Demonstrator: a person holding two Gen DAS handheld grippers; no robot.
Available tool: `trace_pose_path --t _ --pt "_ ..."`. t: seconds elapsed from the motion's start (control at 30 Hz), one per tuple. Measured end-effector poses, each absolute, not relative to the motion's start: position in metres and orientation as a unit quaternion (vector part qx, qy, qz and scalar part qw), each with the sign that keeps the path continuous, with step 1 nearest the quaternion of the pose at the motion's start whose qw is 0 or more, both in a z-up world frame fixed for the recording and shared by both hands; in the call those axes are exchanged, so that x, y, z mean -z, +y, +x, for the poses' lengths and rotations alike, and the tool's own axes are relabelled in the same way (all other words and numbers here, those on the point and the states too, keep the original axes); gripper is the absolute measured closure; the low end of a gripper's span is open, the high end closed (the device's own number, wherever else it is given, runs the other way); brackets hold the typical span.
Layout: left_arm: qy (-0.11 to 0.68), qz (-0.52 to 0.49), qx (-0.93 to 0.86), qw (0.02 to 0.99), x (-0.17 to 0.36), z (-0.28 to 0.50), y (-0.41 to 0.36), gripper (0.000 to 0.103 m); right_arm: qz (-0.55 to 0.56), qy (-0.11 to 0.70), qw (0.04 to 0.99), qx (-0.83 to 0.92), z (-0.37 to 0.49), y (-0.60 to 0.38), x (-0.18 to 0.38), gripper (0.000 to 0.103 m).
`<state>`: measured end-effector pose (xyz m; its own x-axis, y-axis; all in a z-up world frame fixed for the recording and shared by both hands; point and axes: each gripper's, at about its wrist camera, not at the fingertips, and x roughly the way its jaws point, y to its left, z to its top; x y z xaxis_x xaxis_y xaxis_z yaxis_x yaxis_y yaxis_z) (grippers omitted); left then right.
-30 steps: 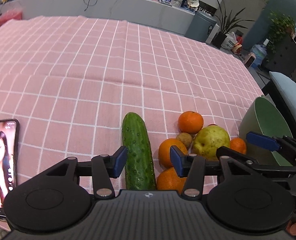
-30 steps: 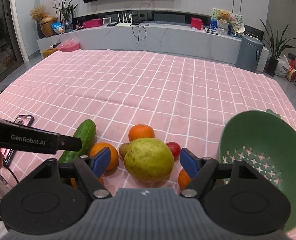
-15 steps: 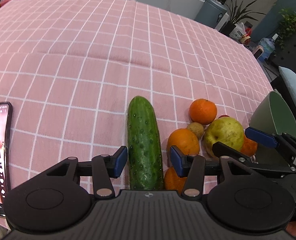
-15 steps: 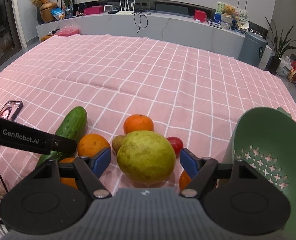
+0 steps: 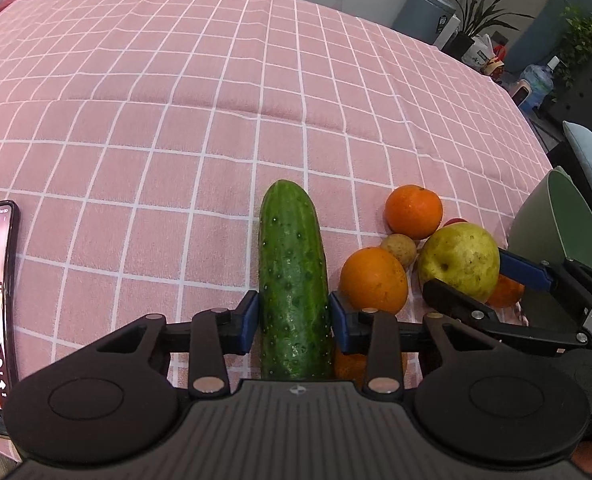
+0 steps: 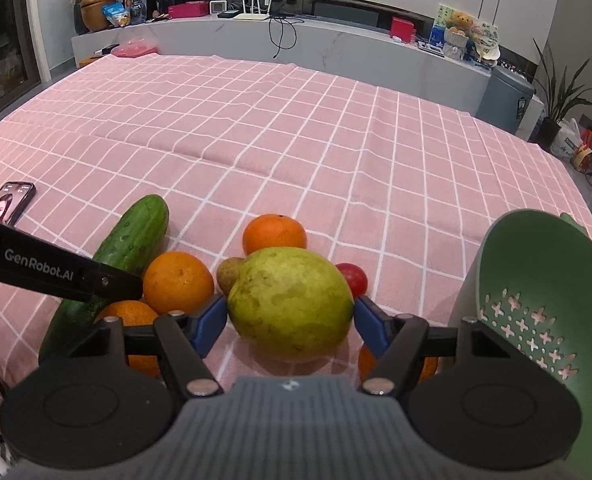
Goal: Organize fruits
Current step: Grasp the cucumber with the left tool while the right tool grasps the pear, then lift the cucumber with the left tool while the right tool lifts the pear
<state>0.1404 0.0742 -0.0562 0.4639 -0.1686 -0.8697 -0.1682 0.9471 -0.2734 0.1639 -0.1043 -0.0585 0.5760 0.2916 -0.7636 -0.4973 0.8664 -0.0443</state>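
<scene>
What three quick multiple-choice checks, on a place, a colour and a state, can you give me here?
1. In the right wrist view, the green colander stands on which side of the yellow-green fruit?
A left; B right; C behind it.
2. The small round fruit just behind that fruit is:
A red; B blue; C white.
3. Between the fingers of the left gripper is:
A nothing; B an orange; C the cucumber.

Answers:
1 B: it fills the right edge of the picture.
2 A: red skin shows past the big fruit's right shoulder.
3 C: the fingers, which have just been closing, press on its two sides.
</scene>
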Motion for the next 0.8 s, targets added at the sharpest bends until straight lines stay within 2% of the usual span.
trace_pose_path --t 0.6,0.8 --pt "0.414 -0.099 -0.008 0.905 -0.016 0.117 0.049 0.062 -0.11 0.339 0.898 -0.258 0.142 -0.126 0.005 0.042" --pt "0.397 -0.11 0.01 0.911 -0.038 0.121 0.035 0.062 -0.101 0.331 0.9 -0.264 0.136 -0.142 -0.007 0.045"
